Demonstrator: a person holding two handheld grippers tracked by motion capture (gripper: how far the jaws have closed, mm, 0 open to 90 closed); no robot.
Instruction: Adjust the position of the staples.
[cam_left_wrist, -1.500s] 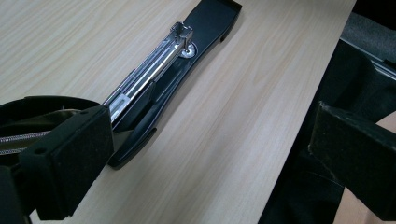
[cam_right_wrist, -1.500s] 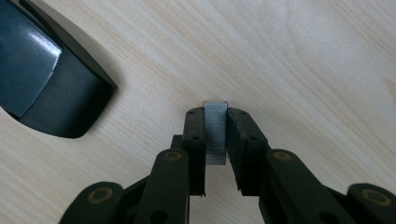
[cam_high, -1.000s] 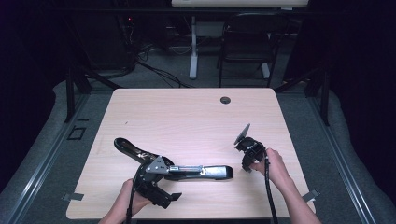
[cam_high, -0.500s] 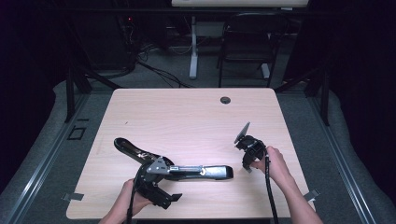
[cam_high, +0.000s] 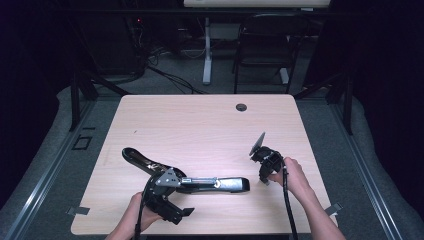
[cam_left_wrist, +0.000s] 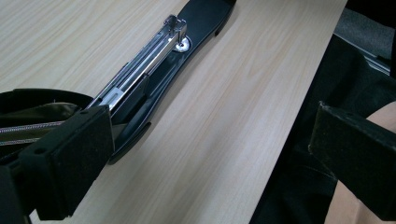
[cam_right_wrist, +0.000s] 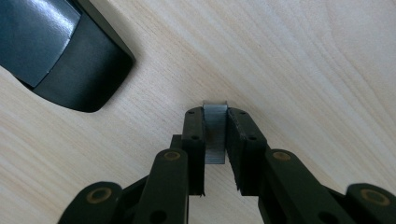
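Observation:
A long black and silver stapler (cam_high: 220, 184) lies swung open flat on the wooden table (cam_high: 200, 125), near its front edge. My left gripper (cam_high: 167, 202) sits at the stapler's hinge. In the left gripper view its jaws stand wide apart, and the stapler's staple rail (cam_left_wrist: 159, 56) runs away past the left jaw. My right gripper (cam_high: 265, 165) points down at the table just right of the stapler's rounded end (cam_right_wrist: 60, 51). Its jaws have just been closing and now press on a small grey strip of staples (cam_right_wrist: 215, 144) between the pads.
A round cable hole (cam_high: 241, 107) sits near the table's far edge. Behind the table stand a dark chair (cam_high: 260, 45) and a desk leg with cables. The person's legs (cam_left_wrist: 355, 200) are close under the table's front edge.

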